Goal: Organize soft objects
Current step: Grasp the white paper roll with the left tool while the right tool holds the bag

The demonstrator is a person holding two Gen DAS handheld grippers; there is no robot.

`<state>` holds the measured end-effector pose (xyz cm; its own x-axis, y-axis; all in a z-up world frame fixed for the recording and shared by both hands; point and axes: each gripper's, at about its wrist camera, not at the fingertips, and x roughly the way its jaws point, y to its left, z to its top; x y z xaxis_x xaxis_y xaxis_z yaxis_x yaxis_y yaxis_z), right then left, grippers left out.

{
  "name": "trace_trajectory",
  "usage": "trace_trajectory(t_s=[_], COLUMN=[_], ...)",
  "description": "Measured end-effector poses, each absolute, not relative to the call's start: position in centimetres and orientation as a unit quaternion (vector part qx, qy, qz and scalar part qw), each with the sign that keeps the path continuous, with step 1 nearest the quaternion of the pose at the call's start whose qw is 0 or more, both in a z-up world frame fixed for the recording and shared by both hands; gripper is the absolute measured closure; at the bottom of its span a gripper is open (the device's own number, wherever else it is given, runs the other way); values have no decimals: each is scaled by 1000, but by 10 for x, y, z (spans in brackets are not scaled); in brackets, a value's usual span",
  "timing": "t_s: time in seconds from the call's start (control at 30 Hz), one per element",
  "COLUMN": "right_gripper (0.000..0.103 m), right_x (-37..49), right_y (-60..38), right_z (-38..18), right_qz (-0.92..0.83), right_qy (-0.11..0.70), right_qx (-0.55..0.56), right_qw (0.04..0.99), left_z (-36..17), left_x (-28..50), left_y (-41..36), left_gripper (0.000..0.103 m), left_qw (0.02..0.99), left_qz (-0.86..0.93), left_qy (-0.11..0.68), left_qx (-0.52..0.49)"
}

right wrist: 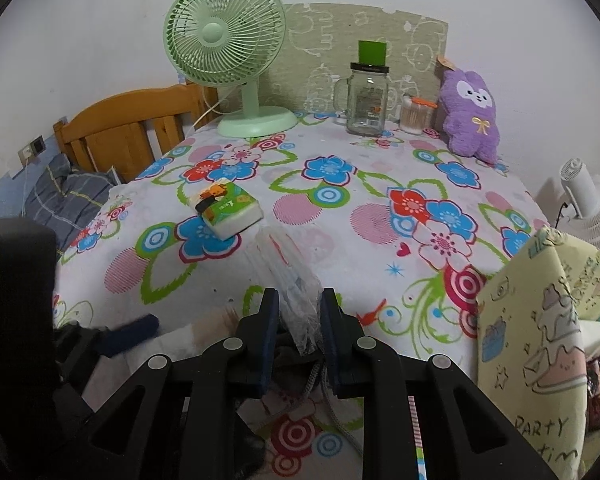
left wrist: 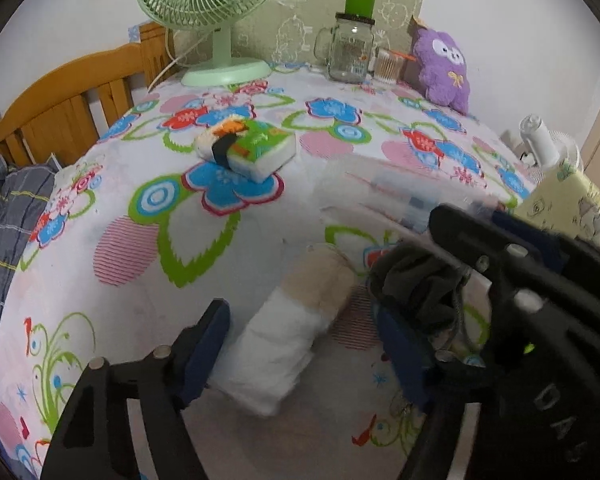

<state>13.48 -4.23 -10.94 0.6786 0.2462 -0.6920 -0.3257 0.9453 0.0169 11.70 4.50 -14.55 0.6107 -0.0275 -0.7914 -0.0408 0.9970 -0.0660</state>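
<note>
In the left wrist view a soft white and beige roll (left wrist: 288, 340) lies on the flowered tablecloth (left wrist: 140, 240). My left gripper (left wrist: 300, 312) stands open around the roll, its blue pads apart from it on both sides. My right gripper (right wrist: 300, 300) is shut on the edge of a clear plastic bag (right wrist: 288, 272). A dark grey cloth with a cord (right wrist: 296, 354) hangs just under its fingers, also seen as the dark cloth (left wrist: 416, 284) beside my left gripper. Further back a sushi plush (left wrist: 228, 136) rests on a green tissue pack (left wrist: 268, 152). A purple plush (left wrist: 444, 68) leans at the back right.
At the table's back stand a green fan (right wrist: 228, 48), a glass jar mug (right wrist: 364, 100) and a cotton swab tub (right wrist: 414, 114). A yellow patterned bag (right wrist: 540, 340) rises at the right edge beside a white fan (right wrist: 584, 196). A wooden headboard (right wrist: 132, 128) borders the left.
</note>
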Motion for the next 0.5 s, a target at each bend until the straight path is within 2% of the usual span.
trace_trajectory(t_s=[0.07,0.23,0.33,0.5], right_gripper=[80,79,79,80], right_x=[132,127,124,119], right_y=[-44,-46,-47,-51], right_z=[-110,-111,-111,-111], right_qz=[155,156,156,155], right_qy=[369,369,370,370], right_qx=[-52,-51,-50,-45], right_qw=[915,915,915,915], left_z=[-146,-144,-143,-138], left_x=[114,109,108,102], left_y=[41,40,39,36], left_gripper=[39,72,79,82], left_qw=[898,899,898,900], left_qz=[11,9,9,3], left_qy=[439,438,439,435], left_qx=[-18,-25,-26,-32])
